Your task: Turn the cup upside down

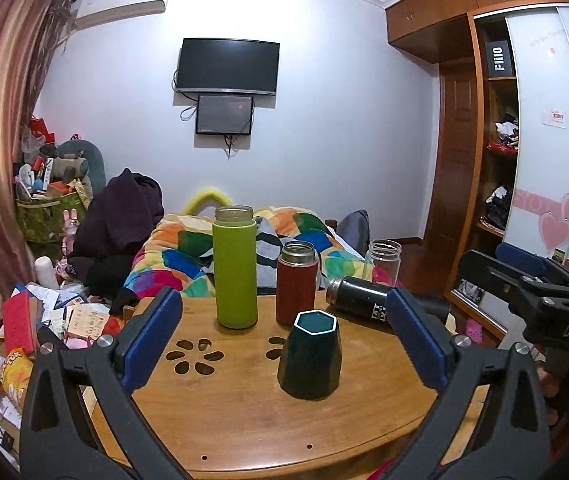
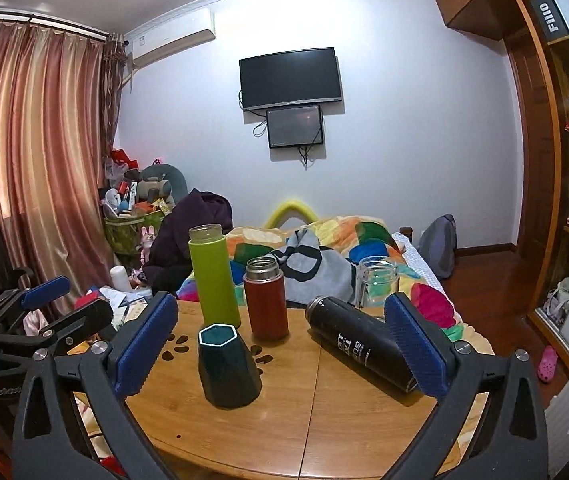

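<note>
The left gripper (image 1: 284,344) hangs over the near edge of the table (image 1: 244,420) with its blue pads (image 1: 152,336) spread wide and nothing between them; the right gripper (image 2: 284,344) is likewise wide open and empty. The dark green cup (image 1: 311,354) stands upright, mouth up, on the table near its middle, between the left pads but untouched. Behind it stand a green bottle (image 1: 234,266) and a red flask (image 1: 297,282), a black flask (image 1: 368,300) lies on its side to the right, and a glass jar (image 1: 383,260) stands at the far edge.

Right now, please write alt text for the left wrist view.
Open left gripper frames an upright dark green cup on a round wooden table. Behind stand green and red bottles; a black bottle lies sideways.
</note>
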`<move>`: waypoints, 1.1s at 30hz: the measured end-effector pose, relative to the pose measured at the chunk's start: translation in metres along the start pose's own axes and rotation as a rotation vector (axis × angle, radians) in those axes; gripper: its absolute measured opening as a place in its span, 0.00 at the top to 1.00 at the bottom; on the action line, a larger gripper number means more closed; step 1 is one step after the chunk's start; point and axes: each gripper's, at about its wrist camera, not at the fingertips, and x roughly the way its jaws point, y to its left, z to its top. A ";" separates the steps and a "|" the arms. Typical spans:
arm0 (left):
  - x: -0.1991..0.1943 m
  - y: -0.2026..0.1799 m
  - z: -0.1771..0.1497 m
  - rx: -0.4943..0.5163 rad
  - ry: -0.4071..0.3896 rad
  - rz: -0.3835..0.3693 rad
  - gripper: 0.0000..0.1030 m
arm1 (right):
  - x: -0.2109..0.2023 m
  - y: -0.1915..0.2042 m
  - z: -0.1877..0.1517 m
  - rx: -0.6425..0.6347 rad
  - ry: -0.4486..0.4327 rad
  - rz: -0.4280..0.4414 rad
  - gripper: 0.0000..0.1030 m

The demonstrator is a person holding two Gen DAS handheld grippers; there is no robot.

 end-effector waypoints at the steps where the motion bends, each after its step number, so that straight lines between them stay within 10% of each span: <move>1: -0.001 -0.001 0.000 0.003 -0.003 0.004 0.00 | 0.000 0.000 0.000 0.002 0.001 0.002 0.00; 33: -0.013 0.002 -0.001 0.002 -0.040 0.042 0.00 | -0.004 0.007 0.000 -0.023 -0.016 0.002 0.00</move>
